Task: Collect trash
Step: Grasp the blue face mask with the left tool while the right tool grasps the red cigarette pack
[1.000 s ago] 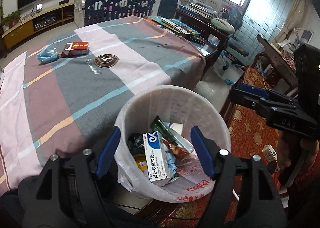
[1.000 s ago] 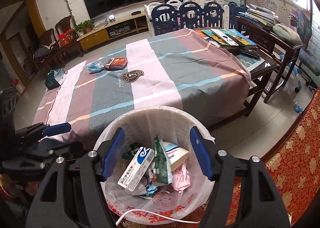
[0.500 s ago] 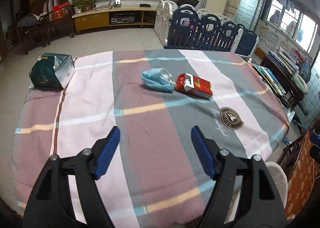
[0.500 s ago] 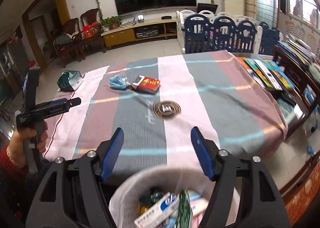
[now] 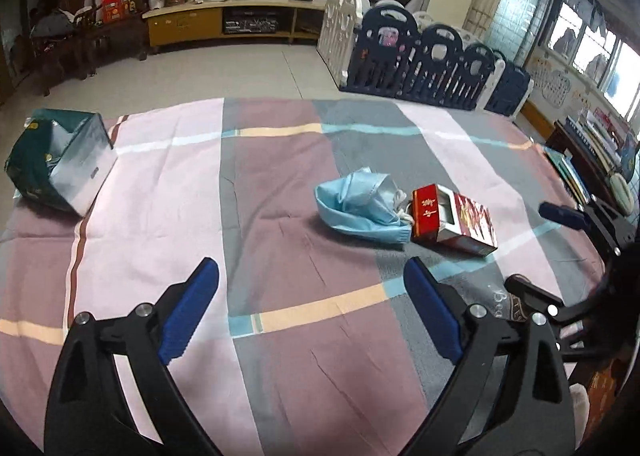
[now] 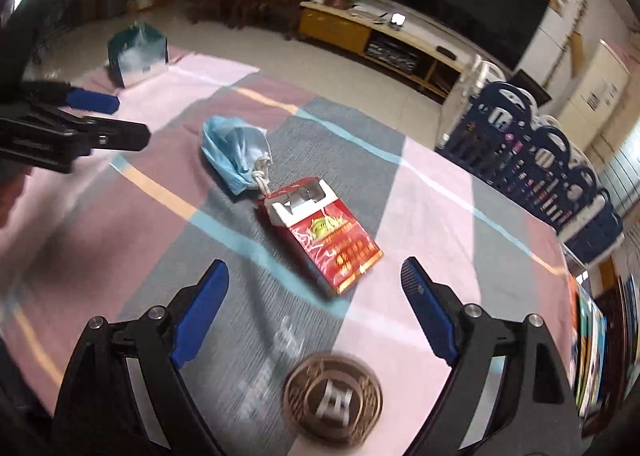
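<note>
With both the left gripper [image 5: 311, 282] and right gripper [image 6: 315, 284] opening their jaws wide and holding nothing, the right one is risking snagging the blue mask [image 6: 236, 154] touching the red carton [image 6: 324, 240] mid-bench.

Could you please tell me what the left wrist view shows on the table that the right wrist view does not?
Only the left wrist view shows the stacked books at the table's far right edge. Only the right wrist view shows the round bronze emblem on the cloth clearly. Both show the crumpled blue face mask, the open red cigarette pack and the dark green paper bag.
</note>
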The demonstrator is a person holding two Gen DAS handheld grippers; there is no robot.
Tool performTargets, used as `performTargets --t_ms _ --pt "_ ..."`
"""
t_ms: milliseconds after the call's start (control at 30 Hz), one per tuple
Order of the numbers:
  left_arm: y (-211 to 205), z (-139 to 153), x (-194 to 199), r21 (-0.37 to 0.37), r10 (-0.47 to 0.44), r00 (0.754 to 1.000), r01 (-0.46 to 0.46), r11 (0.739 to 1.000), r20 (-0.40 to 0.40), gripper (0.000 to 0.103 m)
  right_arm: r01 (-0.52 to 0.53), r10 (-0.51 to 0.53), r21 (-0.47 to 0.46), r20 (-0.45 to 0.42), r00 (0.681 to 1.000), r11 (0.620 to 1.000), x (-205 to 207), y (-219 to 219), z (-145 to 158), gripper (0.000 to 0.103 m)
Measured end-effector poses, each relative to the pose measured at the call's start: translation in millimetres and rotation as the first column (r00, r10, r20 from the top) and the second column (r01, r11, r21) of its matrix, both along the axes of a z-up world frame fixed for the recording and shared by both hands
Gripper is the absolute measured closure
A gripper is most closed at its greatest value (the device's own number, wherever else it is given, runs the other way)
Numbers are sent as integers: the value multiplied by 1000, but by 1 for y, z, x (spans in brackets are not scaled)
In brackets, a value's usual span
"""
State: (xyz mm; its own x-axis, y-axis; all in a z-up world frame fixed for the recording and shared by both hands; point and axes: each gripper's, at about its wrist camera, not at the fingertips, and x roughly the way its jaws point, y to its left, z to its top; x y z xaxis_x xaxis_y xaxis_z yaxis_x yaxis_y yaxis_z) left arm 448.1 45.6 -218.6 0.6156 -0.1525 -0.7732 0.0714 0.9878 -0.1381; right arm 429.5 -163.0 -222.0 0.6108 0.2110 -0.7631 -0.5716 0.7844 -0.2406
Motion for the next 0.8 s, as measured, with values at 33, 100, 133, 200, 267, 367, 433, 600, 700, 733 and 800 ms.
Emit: performTargets --t_ms 33,100,133,200,267,367,433,600,700,733,800 --pt "0 -1 2 12 -5 1000 5 1000 17 10 -14 14 -9 -5 1000 1000 10 2 -8 15" --pt "2 -4 3 20 -3 999 3 1000 37 10 -43 43 -18 -10 999 999 28 5 -24 15" --pt "4 -7 5 9 -4 1000 4 1000 13 10 -52 52 -13 -9 999 999 36 5 -28 15" --pt "9 -13 6 -26 1 1000 -1 1000 -25 10 -75 75 17 -2 997 997 48 4 -34 13" --pt "13 -14 6 -35 2 1000 -3 999 -29 10 -100 100 33 -14 995 994 58 4 -37 12" --pt "16 -15 8 -17 4 1000 -4 1000 -6 10 -139 141 47 -46 989 989 62 7 -39 19" --pt "18 -15 10 -27 0 1000 0 1000 13 10 -159 162 45 -90 983 986 59 10 -40 33" --pt "23 -12 23 -73 46 995 -40 997 94 16 -106 111 45 -134 985 993 25 10 -35 36" --pt "7 -12 39 -56 -20 993 27 998 119 16 22 -7 76 -190 982 997 -4 5 -32 34" --pt "2 -13 45 -47 -38 991 44 998 125 16 43 -24 87 -206 978 995 -13 4 -32 33" --pt "-9 -22 65 -55 -72 993 77 996 94 15 49 -29 88 -212 977 995 -33 8 -32 18"
